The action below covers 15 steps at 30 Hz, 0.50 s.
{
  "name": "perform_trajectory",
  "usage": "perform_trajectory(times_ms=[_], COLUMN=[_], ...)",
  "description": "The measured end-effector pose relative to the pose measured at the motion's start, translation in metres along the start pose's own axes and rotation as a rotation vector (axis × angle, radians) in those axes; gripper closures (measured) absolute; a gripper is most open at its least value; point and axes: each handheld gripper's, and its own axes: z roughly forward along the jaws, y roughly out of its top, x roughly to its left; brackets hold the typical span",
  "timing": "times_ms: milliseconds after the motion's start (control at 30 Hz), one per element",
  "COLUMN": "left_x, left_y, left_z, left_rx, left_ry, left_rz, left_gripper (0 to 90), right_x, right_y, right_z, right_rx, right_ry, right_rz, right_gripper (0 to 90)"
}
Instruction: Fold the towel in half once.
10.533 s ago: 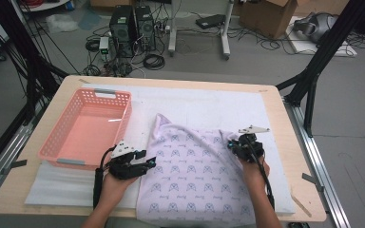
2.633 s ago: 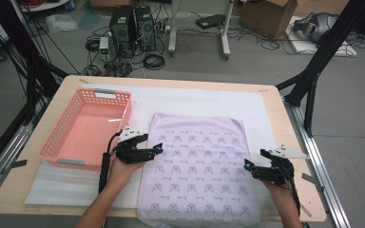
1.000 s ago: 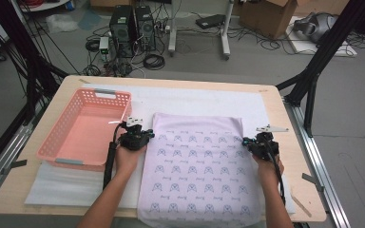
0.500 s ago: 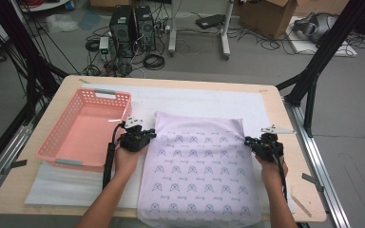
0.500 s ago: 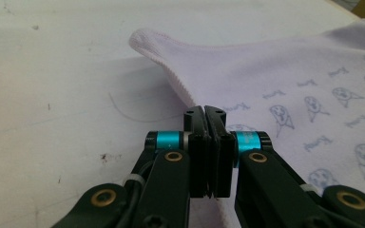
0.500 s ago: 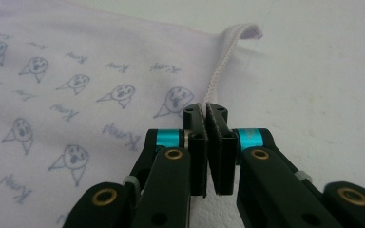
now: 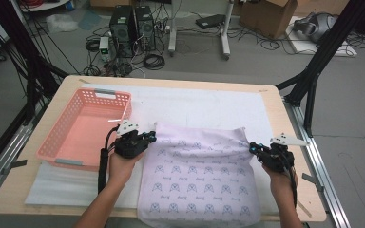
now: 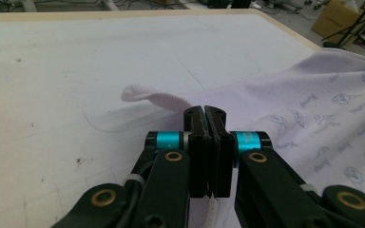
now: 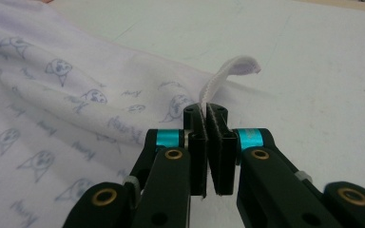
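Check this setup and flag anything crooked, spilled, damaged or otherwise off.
Nothing is spilled or damaged. The lilac printed cloth is not flat: its far corners are pinched up by the left gripper and right gripper, and its near edge hangs over the table front. The pink basket sits empty.
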Motion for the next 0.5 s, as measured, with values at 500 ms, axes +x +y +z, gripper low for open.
perform_trajectory(times_ms=[500], left_x=[-0.013], left_y=[-0.033], left_z=[-0.032], left_rx=[0.055], left_ry=[-0.041], left_rz=[0.023], left_gripper=[87.7], right_x=[0.017], right_y=[-0.034], right_z=[-0.033], right_rx=[0.05], right_ry=[0.045], right_rz=[-0.011], right_gripper=[86.9])
